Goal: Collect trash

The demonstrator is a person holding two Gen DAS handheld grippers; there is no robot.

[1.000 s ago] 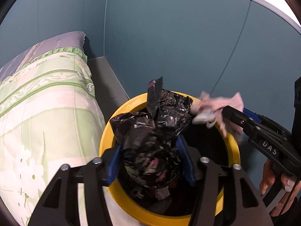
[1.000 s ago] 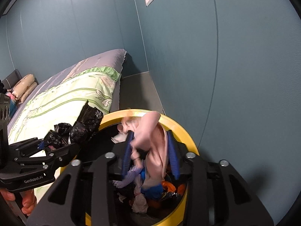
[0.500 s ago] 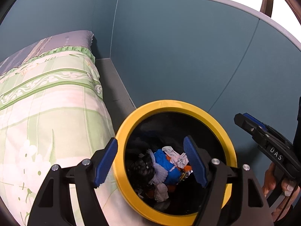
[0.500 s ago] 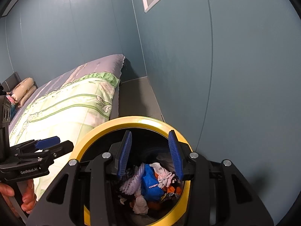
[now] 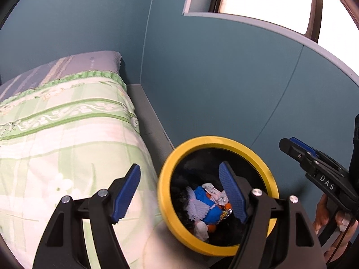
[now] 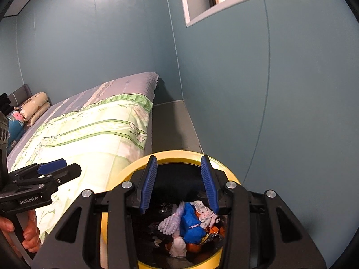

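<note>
Left tongs (image 5: 179, 192) stand released and empty at lower centre of the left wrist view, one pad over the bed (image 5: 67, 134), the other over the bin (image 5: 215, 141). Right tongs (image 6: 179, 183) are likewise spread and empty above the bin's yellow rim (image 6: 172, 153). Trash (image 6: 190, 224) lies loose inside the bin, lower centre. Judgement: the drop appears complete; the sound course is to lift both tongs straight clear without catching the rim, then seek further litter.

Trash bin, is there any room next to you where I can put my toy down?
The grey floor strip between the bed and the blue wall is bare beyond the trash bin. The bedspread is bare too. Inside the bin it's crowded with trash.
</note>
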